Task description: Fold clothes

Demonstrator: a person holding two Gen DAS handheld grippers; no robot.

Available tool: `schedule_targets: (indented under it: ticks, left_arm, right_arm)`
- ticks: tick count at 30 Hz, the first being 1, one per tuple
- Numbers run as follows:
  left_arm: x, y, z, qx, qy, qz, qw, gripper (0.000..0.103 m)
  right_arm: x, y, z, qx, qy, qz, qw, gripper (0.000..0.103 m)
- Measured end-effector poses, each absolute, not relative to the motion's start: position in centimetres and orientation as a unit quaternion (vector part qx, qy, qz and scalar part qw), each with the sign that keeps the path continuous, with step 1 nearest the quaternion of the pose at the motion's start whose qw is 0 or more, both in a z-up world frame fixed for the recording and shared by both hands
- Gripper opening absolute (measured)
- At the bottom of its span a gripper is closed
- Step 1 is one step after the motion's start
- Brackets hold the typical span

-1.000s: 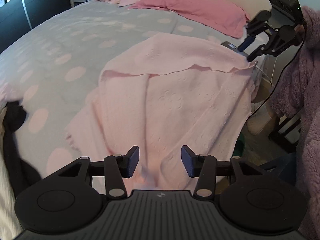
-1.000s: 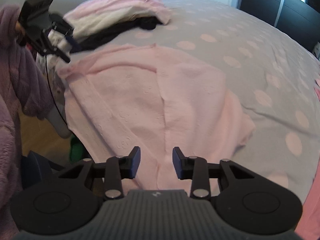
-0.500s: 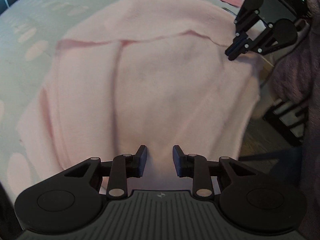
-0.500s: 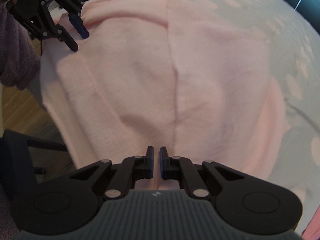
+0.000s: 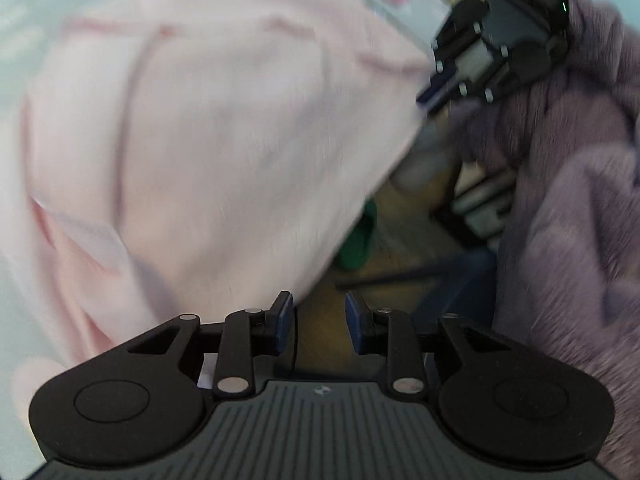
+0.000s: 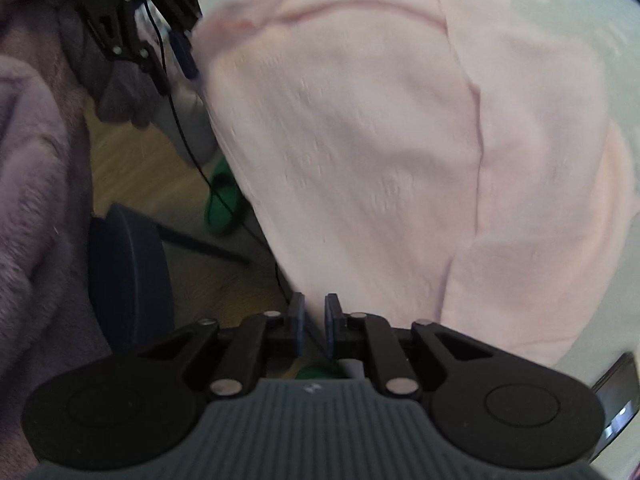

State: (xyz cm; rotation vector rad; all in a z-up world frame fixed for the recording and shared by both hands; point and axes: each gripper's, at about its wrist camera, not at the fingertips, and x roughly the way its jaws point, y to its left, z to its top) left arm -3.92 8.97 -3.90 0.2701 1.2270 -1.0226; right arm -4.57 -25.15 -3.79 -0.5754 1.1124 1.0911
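The view is blurred. A pale pink garment [image 5: 208, 132] spreads over most of the left and centre, lying on a light bed [image 5: 16, 32] and drooping over the bed's edge toward a wooden floor [image 5: 404, 216]. The left gripper [image 5: 318, 322] sits at the bottom, its blue-padded jaws standing apart with nothing between them; the left pad is just at the garment's lower hem, over bare floor. At upper right the right gripper [image 5: 434, 94] reaches the garment's far corner, though whether it holds the cloth cannot be told. A fluffy purple sleeve [image 5: 568, 208] fills the right side. Something green [image 5: 358, 240] lies on the floor beside the hanging cloth.
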Motion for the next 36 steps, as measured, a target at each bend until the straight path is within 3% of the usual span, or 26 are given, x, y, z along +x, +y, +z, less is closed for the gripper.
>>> schedule_targets:
  ticks: [2,11,15,18,22,26,27,29,36]
  left_arm:
    - [-3.3,9.1,-2.2,0.115,0.522,-0.445,0.719,0.026]
    - [3.1,7.8,-0.1,0.134,0.465,-0.297,0.823,0.027]
    - [6.2,7.5,-0.7,0.162,0.446,-0.269,0.838,0.044]
    - [8.1,7.6,-1.7,0.172,0.45,-0.253,0.839,0.045]
    - [9.6,8.6,-2.8,0.158,0.465,-0.24,0.837,0.045]
    - [10.6,9.7,-4.1,0.135,0.48,-0.23,0.835,0.044]
    - [10.8,10.0,-4.4,0.128,0.485,-0.23,0.834,0.044]
    - [10.8,10.2,-4.5,0.12,0.489,-0.236,0.831,0.04]
    - [9.8,9.8,-4.1,0.124,0.486,-0.254,0.827,0.019]
  right_arm:
    - [-4.4,-24.8,-2.1,-0.253,0.467,0.482,0.697,0.022]
    - [-1.2,-21.4,0.3,-0.272,0.414,0.415,0.763,0.023]
    - [1.3,-19.7,0.5,-0.279,0.413,0.397,0.771,0.029]
    - [2.8,-18.6,-0.2,-0.285,0.413,0.385,0.775,0.043]
    - [4.3,-17.9,-2.0,-0.293,0.418,0.38,0.771,0.043]
    - [6.1,-17.6,-3.8,-0.298,0.429,0.364,0.771,0.037]
    - [6.5,-17.4,-4.1,-0.301,0.434,0.36,0.769,0.024]
    - [7.3,-17.5,-4.3,-0.297,0.443,0.355,0.768,0.006]
    - [7.3,-20.2,-0.7,-0.247,0.431,0.344,0.796,0.003]
